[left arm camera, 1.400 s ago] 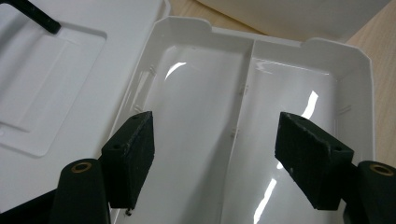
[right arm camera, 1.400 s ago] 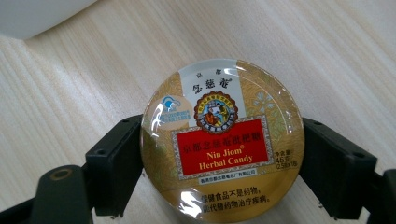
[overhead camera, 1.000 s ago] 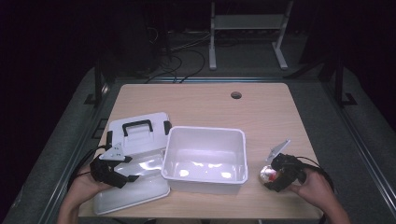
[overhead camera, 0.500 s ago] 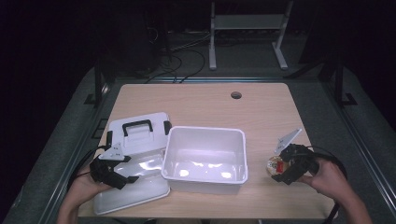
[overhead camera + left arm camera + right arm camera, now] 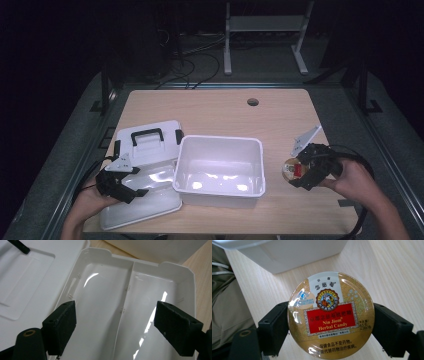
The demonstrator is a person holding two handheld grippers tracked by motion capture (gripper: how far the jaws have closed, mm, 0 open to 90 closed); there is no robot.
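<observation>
A round gold candy tin (image 5: pixel 330 315) with a red label sits between the pads of my right gripper (image 5: pixel 330 323), which is shut on its rim. In the high view that tin (image 5: pixel 290 169) hangs above the table, right of the white bin (image 5: pixel 220 142), held by the right gripper (image 5: pixel 296 173). My left gripper (image 5: pixel 131 187) hovers over a shallow white divided tray (image 5: pixel 150 202) at the front left. Its jaws have just been opening. They stand open (image 5: pixel 116 315) above the tray (image 5: pixel 105 285), gripping nothing.
A white lid with a black handle (image 5: pixel 150 137) lies behind the tray, touching the bin's left side. The wooden table (image 5: pixel 210 112) has a round cable hole (image 5: pixel 253 102) at the back. A person's lap shows at the left of the right gripper view.
The right gripper has lifted the candy tin up from the table surface and drifted slightly right. The left hand stays over the tray.
</observation>
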